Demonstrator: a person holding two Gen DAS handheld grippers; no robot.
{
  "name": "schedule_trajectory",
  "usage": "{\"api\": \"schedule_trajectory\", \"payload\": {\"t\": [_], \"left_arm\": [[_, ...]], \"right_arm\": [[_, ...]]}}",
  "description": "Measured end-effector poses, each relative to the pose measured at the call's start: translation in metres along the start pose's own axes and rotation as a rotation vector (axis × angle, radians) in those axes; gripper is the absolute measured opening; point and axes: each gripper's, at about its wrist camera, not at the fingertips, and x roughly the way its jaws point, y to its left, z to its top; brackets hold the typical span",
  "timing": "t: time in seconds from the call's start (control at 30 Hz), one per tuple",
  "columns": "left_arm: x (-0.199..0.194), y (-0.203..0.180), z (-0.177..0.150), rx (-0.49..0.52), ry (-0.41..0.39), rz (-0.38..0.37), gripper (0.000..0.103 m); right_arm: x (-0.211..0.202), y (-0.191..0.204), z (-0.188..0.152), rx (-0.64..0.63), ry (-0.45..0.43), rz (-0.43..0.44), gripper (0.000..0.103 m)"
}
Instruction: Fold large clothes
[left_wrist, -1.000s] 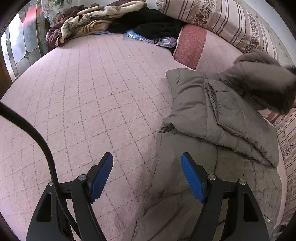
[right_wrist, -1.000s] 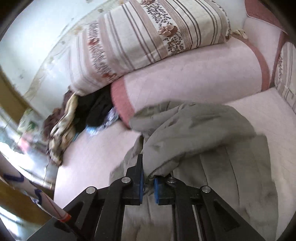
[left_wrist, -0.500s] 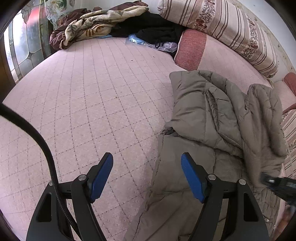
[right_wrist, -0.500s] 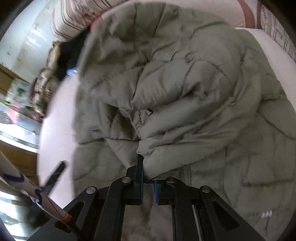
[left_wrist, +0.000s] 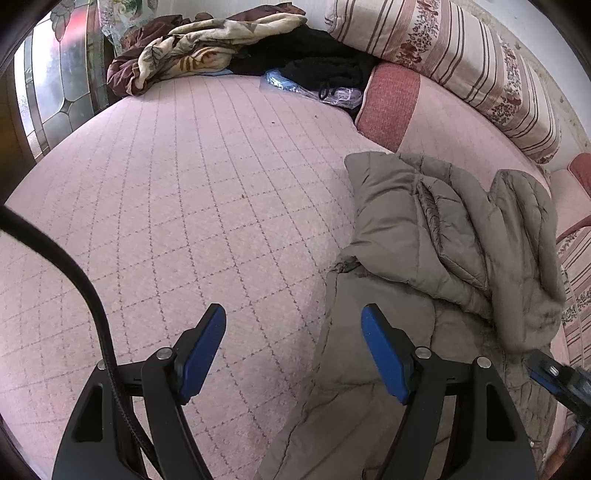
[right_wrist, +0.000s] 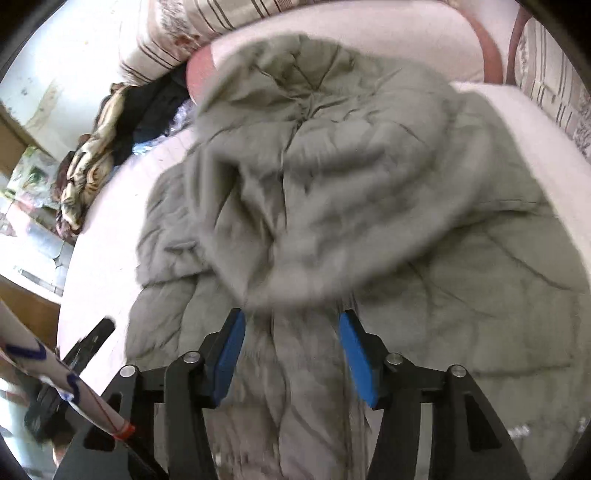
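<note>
A large grey-green quilted padded coat (left_wrist: 436, 236) lies on the pink quilted bed (left_wrist: 184, 184), with both sleeves folded over its body. My left gripper (left_wrist: 293, 325) is open and empty, hovering over the bed at the coat's left edge. My right gripper (right_wrist: 291, 328) is open just above the coat (right_wrist: 332, 184), with the folded sleeve end lying loose in front of its blue pads; the view is motion-blurred. The right gripper's tip also shows in the left wrist view (left_wrist: 554, 380).
Striped and pink bolster pillows (left_wrist: 461, 62) line the far edge of the bed. A heap of blankets and dark clothes (left_wrist: 236, 48) lies at the far corner. A stained-glass panel (left_wrist: 55, 85) stands at the left. A black cable (left_wrist: 74, 280) crosses the left wrist view.
My right gripper carried the sleeve over the coat's body, laid it down and opened, letting it go. My left gripper stayed open and barely moved.
</note>
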Motion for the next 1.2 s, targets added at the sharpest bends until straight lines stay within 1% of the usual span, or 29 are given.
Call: {"api": "schedule_trajectory", "payload": {"t": [0.07,0.13,0.2,0.27,0.33,0.4,0.47,0.53,0.6,0.63,0.67,0.7,0.77,0.8,0.87,0.93,1.0,1.03,1.1,1.13,1.2], "left_arm": [[-0.003,0.001,-0.001,-0.007,-0.002,-0.002,0.075],[-0.005,0.003,-0.001,-0.012,-0.006,-0.004,0.075],[-0.008,0.004,-0.001,-0.016,-0.014,-0.003,0.075],[-0.010,0.005,-0.002,-0.016,-0.021,0.004,0.075],[-0.010,0.004,-0.002,-0.010,-0.020,0.011,0.075],[-0.009,0.003,-0.002,-0.004,-0.017,0.016,0.075],[-0.007,0.002,-0.002,0.002,-0.012,0.024,0.075],[-0.006,0.002,-0.001,0.006,-0.009,0.027,0.075],[-0.005,0.002,0.000,0.008,-0.008,0.027,0.075],[-0.005,0.002,0.001,0.009,-0.010,0.027,0.075],[-0.005,0.001,0.002,0.010,-0.011,0.027,0.075],[-0.005,0.000,0.002,0.015,-0.014,0.029,0.075],[-0.005,-0.003,0.002,0.028,-0.017,0.034,0.075],[-0.004,-0.005,0.001,0.036,-0.017,0.038,0.075],[-0.004,-0.007,0.000,0.048,-0.016,0.041,0.075],[-0.004,-0.008,-0.001,0.052,-0.015,0.045,0.075],[-0.004,-0.007,-0.002,0.049,-0.014,0.048,0.075],[-0.005,-0.007,-0.002,0.046,-0.015,0.049,0.075],[-0.004,-0.006,-0.002,0.043,-0.013,0.051,0.075],[-0.004,-0.006,-0.002,0.044,-0.012,0.052,0.075],[-0.004,-0.008,-0.004,0.053,-0.009,0.056,0.075]], "right_arm": [[-0.018,0.011,0.001,-0.038,-0.023,-0.003,0.058],[-0.046,0.022,0.011,-0.088,-0.095,-0.007,0.057],[-0.069,0.030,0.028,-0.106,-0.182,-0.025,0.057],[-0.081,0.041,0.058,-0.121,-0.271,-0.055,0.057],[-0.072,0.051,0.091,-0.127,-0.319,-0.111,0.057],[-0.048,0.062,0.118,-0.132,-0.335,-0.182,0.057],[-0.012,0.062,0.141,-0.105,-0.299,-0.233,0.056],[0.028,0.057,0.149,-0.067,-0.215,-0.246,0.056],[0.070,0.052,0.142,-0.016,-0.101,-0.209,0.056],[0.083,0.048,0.136,-0.007,-0.060,-0.195,0.056],[0.104,0.048,0.124,-0.022,-0.011,-0.211,0.057],[0.112,0.052,0.116,-0.069,-0.019,-0.255,0.057],[0.114,0.063,0.107,-0.168,-0.053,-0.317,0.058],[0.109,0.067,0.106,-0.184,-0.057,-0.321,0.058],[0.087,0.067,0.107,-0.176,-0.085,-0.265,0.056],[0.059,0.063,0.103,-0.158,-0.147,-0.223,0.056],[0.025,0.051,0.092,-0.143,-0.242,-0.238,0.056],[0.018,0.045,0.088,-0.137,-0.253,-0.244,0.056],[0.011,0.023,0.078,-0.103,-0.252,-0.295,0.056],[0.015,0.014,0.074,-0.093,-0.234,-0.321,0.056],[0.035,-0.007,0.068,-0.073,-0.165,-0.377,0.056]]}}
